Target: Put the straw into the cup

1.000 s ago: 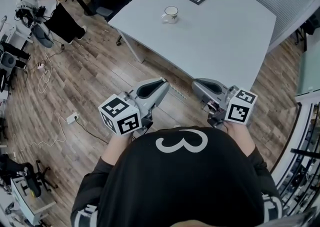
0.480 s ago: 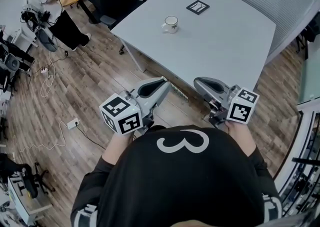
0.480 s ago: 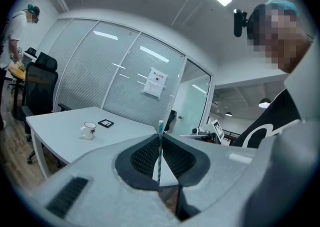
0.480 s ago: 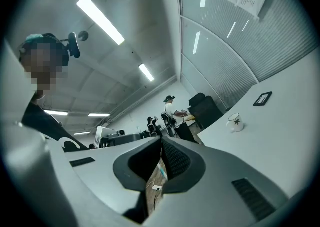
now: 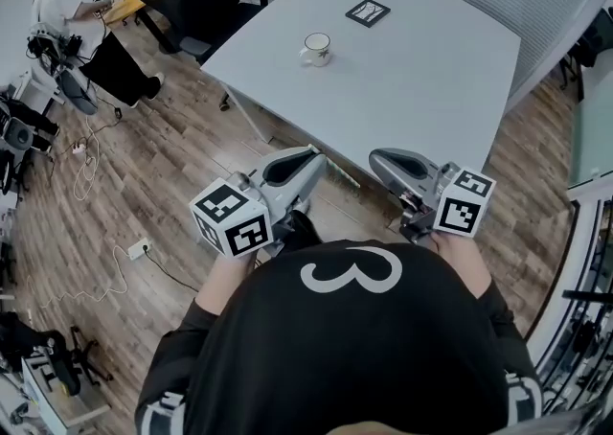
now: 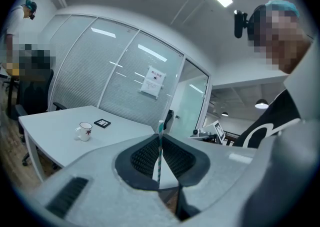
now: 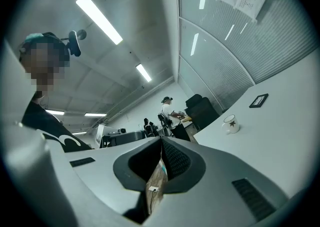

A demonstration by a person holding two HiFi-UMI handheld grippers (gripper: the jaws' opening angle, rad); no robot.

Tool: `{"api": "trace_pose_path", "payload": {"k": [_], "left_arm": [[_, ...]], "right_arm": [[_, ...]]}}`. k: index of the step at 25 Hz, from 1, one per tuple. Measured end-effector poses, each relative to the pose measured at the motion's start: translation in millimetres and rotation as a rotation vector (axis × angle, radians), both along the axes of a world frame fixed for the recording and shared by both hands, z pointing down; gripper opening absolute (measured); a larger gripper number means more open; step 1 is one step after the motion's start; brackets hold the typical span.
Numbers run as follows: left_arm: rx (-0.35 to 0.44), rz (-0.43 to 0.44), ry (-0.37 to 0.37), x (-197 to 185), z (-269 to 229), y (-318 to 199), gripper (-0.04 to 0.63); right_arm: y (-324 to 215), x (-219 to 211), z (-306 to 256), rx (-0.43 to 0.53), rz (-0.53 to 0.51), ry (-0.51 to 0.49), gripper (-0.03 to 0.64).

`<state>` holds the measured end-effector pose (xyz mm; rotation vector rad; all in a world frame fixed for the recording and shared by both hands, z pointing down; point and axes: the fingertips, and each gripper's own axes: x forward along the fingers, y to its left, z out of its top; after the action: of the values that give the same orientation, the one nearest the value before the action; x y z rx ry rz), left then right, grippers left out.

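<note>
**While L hand-held gripper (image 6: 160, 135) pinches straw (image 6: 159, 157), cup (image 5: 316, 48) sits far off**

Jaws nearly closed on striped straw. Its long axis runs crosswise to jaws, free end sticking toward R hand-held gripper (image 7: 161, 140), whose jaws meet, empty. Cup upright on tabletop (image 5: 421, 69), well apart from both; contents too small to tell.

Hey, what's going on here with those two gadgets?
A person holds a gripper in each hand, just short of a white table. The left gripper is clamped on a striped straw; the right gripper is shut and empty. The cup stands far across the table, the straw not yet in it.
</note>
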<state>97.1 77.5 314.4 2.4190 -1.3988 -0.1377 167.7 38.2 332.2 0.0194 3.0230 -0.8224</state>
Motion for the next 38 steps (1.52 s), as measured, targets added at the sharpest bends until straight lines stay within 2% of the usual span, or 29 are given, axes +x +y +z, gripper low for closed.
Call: {"api": "trace_pose_path", "payload": {"k": [11, 17, 38], "left_arm": [[-0.014, 0.081, -0.012, -46.7, -4.7, -63.4, 0.035], [-0.037, 0.123, 0.003, -94.1, -11.8, -119.5, 0.035], [-0.075, 0.298, 0.046, -185.2, 3.7, -227.2, 0.035]], "right_arm": [[-55.4, -41.1, -4.3, -0.012, 0.076, 0.0, 0.015], [-107.7, -84.4, -14.5, -0.029, 0.125, 0.01, 0.015], [-194.8, -163.1, 3.5, -0.081, 0.335, 0.047, 0.015]]}}
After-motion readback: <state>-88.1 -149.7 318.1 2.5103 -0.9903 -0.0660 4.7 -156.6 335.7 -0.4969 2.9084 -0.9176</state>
